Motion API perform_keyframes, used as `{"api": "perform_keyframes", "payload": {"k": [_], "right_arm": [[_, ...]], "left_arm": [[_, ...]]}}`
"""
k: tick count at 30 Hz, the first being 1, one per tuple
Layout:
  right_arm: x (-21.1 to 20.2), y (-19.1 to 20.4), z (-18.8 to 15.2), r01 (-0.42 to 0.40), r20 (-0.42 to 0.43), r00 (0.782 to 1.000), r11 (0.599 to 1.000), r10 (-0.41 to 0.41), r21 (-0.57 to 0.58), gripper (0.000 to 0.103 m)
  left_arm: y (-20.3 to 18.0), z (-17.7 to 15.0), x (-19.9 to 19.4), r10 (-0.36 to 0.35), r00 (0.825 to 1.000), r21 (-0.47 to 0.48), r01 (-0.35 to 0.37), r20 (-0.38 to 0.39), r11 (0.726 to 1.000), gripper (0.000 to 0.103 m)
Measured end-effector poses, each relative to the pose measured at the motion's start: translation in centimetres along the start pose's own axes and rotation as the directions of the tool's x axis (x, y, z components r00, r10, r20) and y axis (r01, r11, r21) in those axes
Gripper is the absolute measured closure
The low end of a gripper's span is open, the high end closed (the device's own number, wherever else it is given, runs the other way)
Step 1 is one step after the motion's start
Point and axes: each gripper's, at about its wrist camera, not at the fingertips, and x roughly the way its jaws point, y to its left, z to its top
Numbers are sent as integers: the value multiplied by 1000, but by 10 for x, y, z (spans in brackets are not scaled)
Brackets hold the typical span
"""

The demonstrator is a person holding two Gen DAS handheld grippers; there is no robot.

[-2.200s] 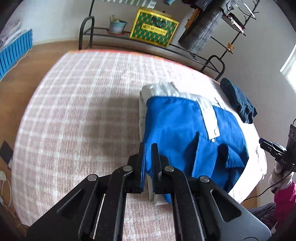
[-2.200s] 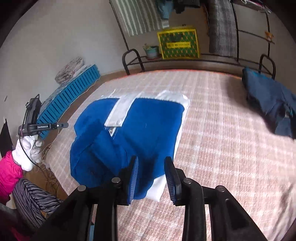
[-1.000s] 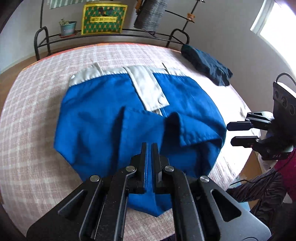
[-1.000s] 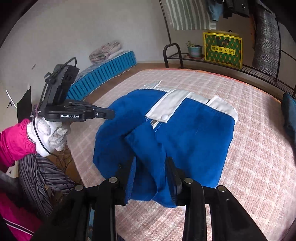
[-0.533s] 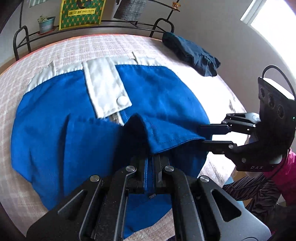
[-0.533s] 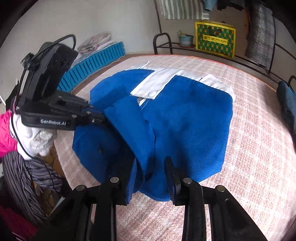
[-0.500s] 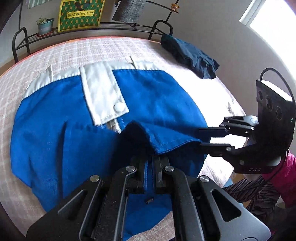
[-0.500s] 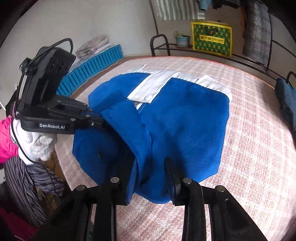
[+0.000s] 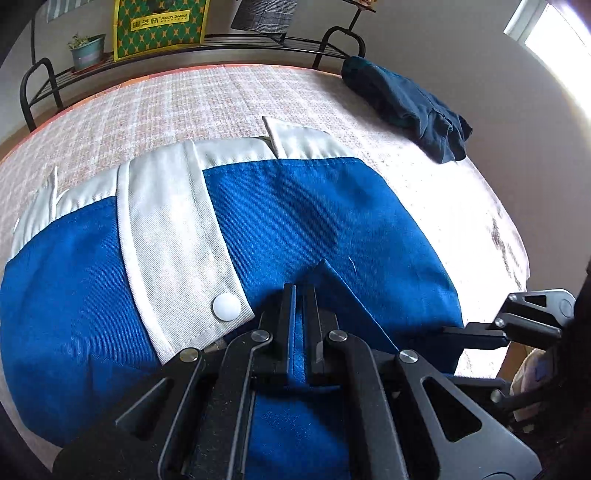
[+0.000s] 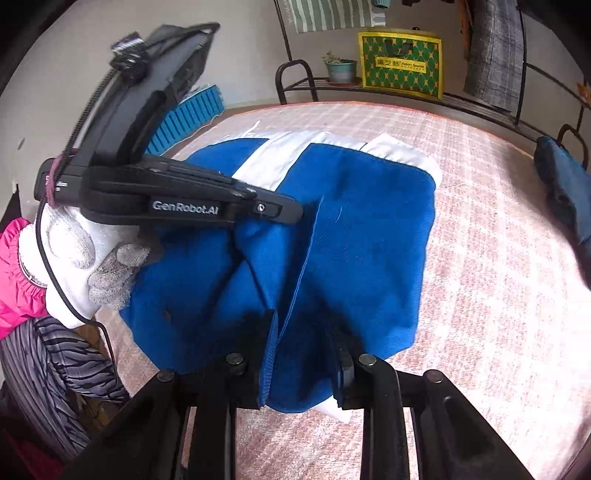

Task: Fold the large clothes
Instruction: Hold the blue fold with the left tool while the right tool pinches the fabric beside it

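A blue garment (image 9: 325, 221) with a white waistband and a white flap with a round button (image 9: 226, 306) lies on the checked table (image 9: 192, 103). My left gripper (image 9: 299, 291) is shut on a raised fold of the blue garment (image 10: 369, 236) near its middle; it also shows in the right wrist view (image 10: 295, 210). My right gripper (image 10: 304, 325) is open, its jaws on either side of the garment's near edge, with cloth draped between them. It shows at the right edge of the left wrist view (image 9: 454, 334).
A dark navy garment (image 9: 406, 107) lies at the table's far right corner. A black metal rack (image 9: 258, 37) behind the table holds a green and yellow bag (image 9: 159, 26) and a potted plant (image 9: 86, 51). A blue ribbed mat (image 10: 188, 114) lies on the floor.
My left gripper has carried the blue fold farther across the garment toward the waistband. My right gripper has stayed open at the near edge. The two grippers have come close together.
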Motion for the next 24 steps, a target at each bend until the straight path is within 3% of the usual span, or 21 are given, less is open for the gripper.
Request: {"api": "perform_keyframes", "payload": {"k": [4, 9, 14, 16, 17, 19, 24], "right_arm": [[-19, 32, -4, -74, 50, 996, 995, 78, -71, 73], [6, 53, -6, -11, 8, 1000, 995, 12, -99, 72], [23, 63, -6, 99, -16, 995, 985, -102, -140, 73], [23, 65, -6, 103, -12, 994, 984, -106, -148, 76], [22, 66, -7, 105, -5, 994, 983, -107, -151, 86], [20, 67, -9, 107, 4, 994, 982, -108, -156, 94], [14, 72, -16, 87, 18, 996, 979, -85, -183, 102]], "left_arm": [[13, 2, -16, -46, 999, -46, 47, 26, 998, 102], [22, -5, -34, -91, 995, -84, 94, 38, 992, 102], [21, -13, -28, -75, 997, -65, 75, -1, 995, 102], [23, -13, -23, -85, 996, -86, 83, -18, 993, 102], [25, -12, -21, -94, 995, -101, 91, -25, 991, 102], [27, -11, -18, -92, 995, -111, 89, -25, 990, 102], [12, -16, -2, 27, 999, 12, -27, -18, 1000, 102]]}}
